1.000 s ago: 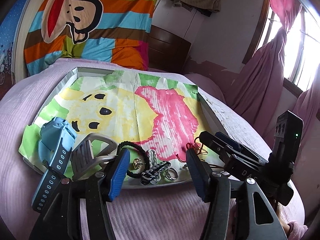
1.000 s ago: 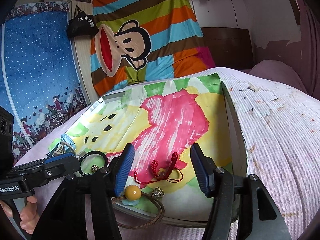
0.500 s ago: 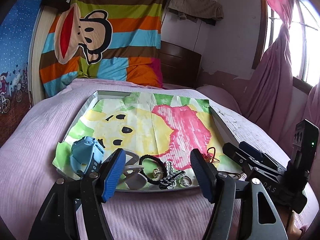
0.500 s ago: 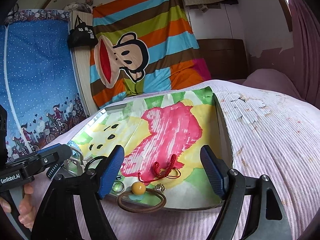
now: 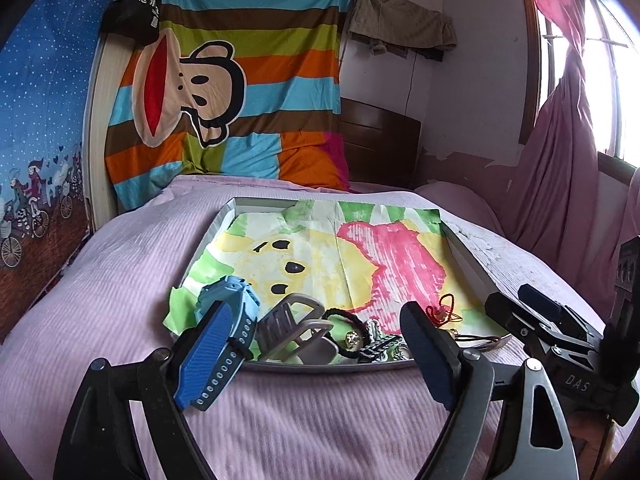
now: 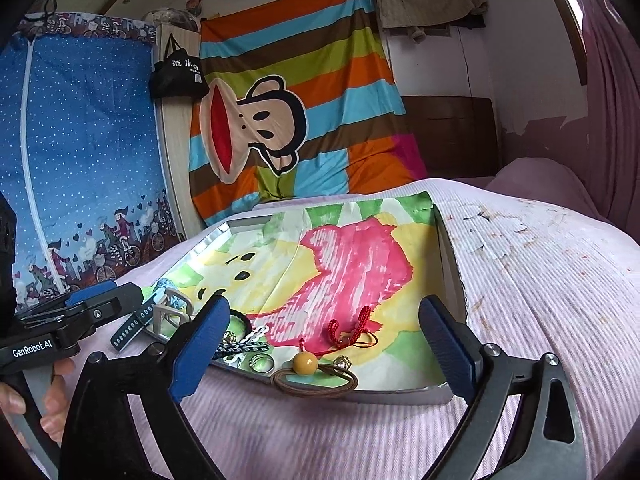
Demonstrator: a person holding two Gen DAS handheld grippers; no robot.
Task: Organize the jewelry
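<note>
Jewelry point(image 6: 280, 354) lies bunched along the near edge of the tray point(image 6: 450, 264) on the bed point(image 6: 540, 280), nothing sorted yet as far as shows. Your left tool point(image 5: 316, 354) and right tool point(image 6: 324, 350) both gape wide, empty.

A bed point(image 5: 120, 264) with a ribbed lilac cover fills the foreground. Behind it hangs a striped sheet point(image 5: 256, 80) in orange, blue, green and brown, printed with a cartoon monkey face point(image 6: 256, 120). A black bag point(image 6: 178, 72) with white characters hangs beside the sheet, next to a blue dotted curtain point(image 6: 80, 140) with cyclists along its hem. A dark wooden headboard point(image 5: 380, 144) stands against the white wall, under a hanging khaki garment point(image 5: 400, 24). Pink curtains point(image 5: 560, 160) frame a bright window point(image 5: 616, 80).
</note>
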